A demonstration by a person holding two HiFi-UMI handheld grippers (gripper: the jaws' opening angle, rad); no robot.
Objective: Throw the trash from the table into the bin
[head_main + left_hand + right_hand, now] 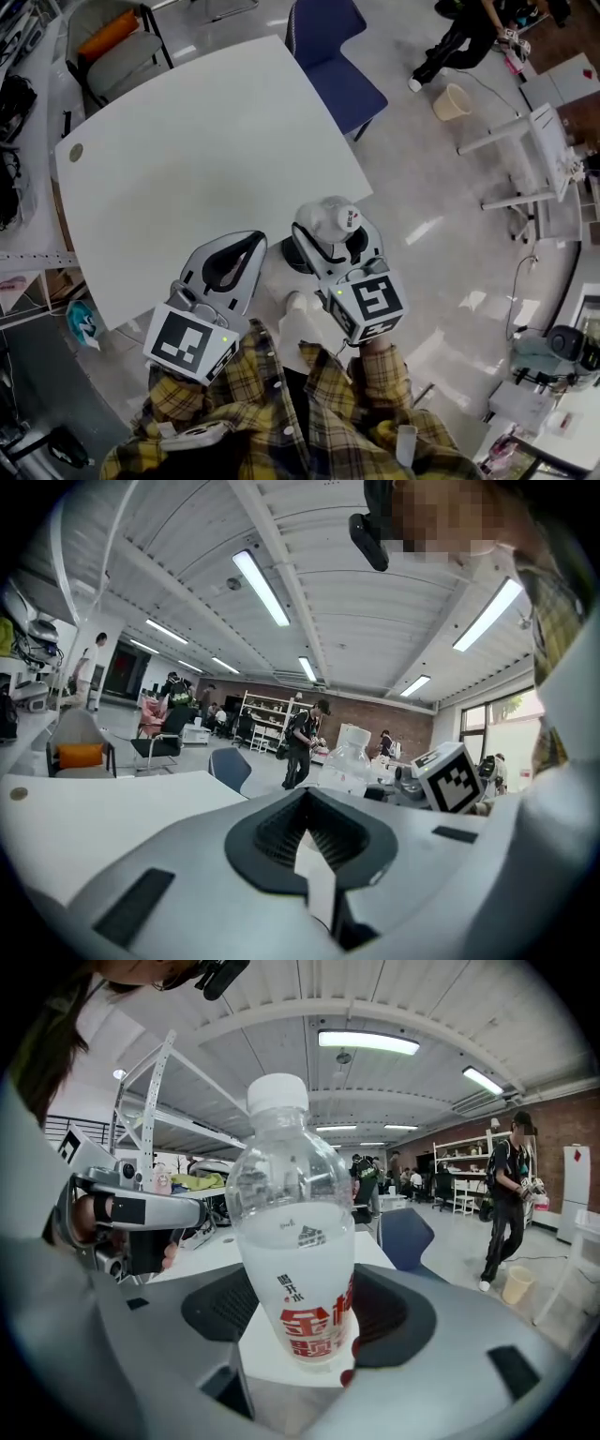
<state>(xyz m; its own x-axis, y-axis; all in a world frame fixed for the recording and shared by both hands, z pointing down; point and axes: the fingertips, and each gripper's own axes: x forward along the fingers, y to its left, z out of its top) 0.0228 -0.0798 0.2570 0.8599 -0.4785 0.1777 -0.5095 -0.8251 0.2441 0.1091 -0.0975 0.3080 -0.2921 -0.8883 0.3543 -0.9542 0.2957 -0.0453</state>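
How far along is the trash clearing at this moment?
Done: the table shows no trash in the head view. In hand: the right gripper is shut on a plastic bottle; the left gripper is open and empty. Left: dropping the bottle into a bin, possibly the beige bucket on the floor.

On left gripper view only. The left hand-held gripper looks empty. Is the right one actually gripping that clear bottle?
Observer: Yes. The right hand-held gripper has both pads pressed on the clear plastic bottle with a white cap and a red-printed label, cap up.
Operator: Bin in sight anywhere?
Observer: In the head view, a beige round bin stands on the floor beyond the blue chair, well apart from the white table.
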